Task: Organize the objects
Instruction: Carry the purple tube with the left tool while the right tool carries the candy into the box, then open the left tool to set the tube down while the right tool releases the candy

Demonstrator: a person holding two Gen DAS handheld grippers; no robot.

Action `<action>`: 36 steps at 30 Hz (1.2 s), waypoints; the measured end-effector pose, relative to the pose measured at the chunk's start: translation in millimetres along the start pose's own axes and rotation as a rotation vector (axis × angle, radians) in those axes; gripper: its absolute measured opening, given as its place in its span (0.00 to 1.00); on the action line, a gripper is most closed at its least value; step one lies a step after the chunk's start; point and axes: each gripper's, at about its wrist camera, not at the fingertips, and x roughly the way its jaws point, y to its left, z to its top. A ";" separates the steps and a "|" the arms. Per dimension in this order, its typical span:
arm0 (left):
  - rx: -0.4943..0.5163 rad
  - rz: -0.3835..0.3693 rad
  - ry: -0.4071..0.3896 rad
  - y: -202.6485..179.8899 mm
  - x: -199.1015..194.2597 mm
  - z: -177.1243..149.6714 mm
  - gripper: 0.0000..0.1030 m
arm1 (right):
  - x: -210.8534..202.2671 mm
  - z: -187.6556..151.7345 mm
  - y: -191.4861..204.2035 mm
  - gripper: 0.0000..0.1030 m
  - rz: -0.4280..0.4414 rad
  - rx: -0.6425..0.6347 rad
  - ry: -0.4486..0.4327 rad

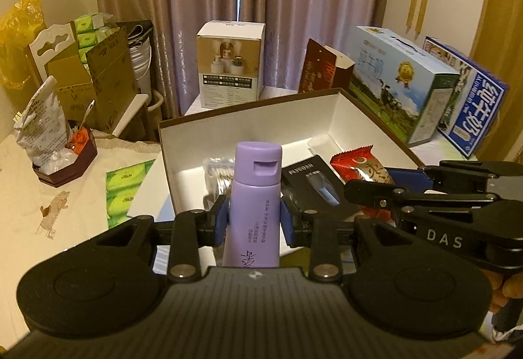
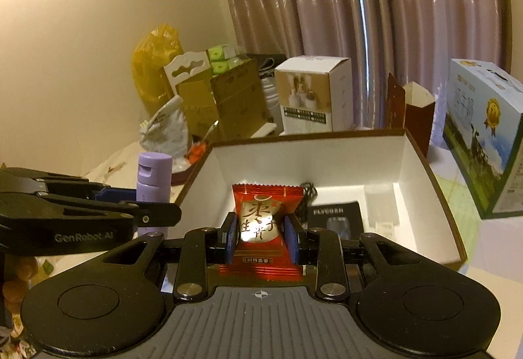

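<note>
Purple tube [image 1: 256, 195], cap up, stands pinched between the blue pads of the left tool [image 1: 254, 221], held just in front of the near wall of the open white-lined box [image 1: 333, 104]; red snack packet [image 2: 261, 225] sits clamped upright in the right tool [image 2: 263, 239], over the box's near end; both tools closed on their loads, side by side. Inside the box: a black carton [image 2: 336, 218] w/ a printed product shot, plus a clear wrapped item, hard to make out. Tube looks light, soft-walled plastic, likely slick; squeeze at mid-body is apt, since the stiff cap end would slip and hard pressure could dent it. Packet is very light, crinkly foil w/ air inside; grip across the middle seems right, gently, or it may burst or twist. Green tissue packs [image 1: 126, 182] lie on the bench [image 1: 49, 195], left of the box.
</note>
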 end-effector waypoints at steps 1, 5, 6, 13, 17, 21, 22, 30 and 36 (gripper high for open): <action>-0.004 0.003 0.003 2.0 4.2 2.5 0.27 | 4.0 1.9 -1.1 0.27 0.000 0.004 0.000; -0.016 0.012 0.021 10.3 20.6 8.3 0.27 | 19.2 9.4 -2.4 0.27 -0.007 0.012 0.006; -0.021 0.012 0.026 12.6 25.0 9.4 0.27 | 22.9 10.8 -3.4 0.27 -0.009 0.014 0.007; -0.034 0.012 0.079 21.9 53.3 10.6 0.27 | 47.6 13.6 -12.9 0.27 -0.025 0.048 0.035; -0.037 0.011 0.111 25.0 67.7 8.8 0.27 | 58.4 12.2 -17.4 0.27 -0.027 0.069 0.055; -0.042 0.005 0.140 30.2 80.0 5.0 0.28 | 66.9 10.9 -19.4 0.27 -0.027 0.082 0.070; -0.042 0.004 0.144 30.6 82.2 4.4 0.27 | 68.9 10.8 -19.6 0.27 -0.026 0.085 0.074; -0.025 -0.016 0.188 36.0 101.1 1.9 0.27 | 80.9 10.9 -20.6 0.27 -0.020 0.122 0.093; -0.013 -0.024 0.184 39.9 105.1 6.8 0.29 | 86.8 10.6 -19.7 0.27 -0.021 0.138 0.101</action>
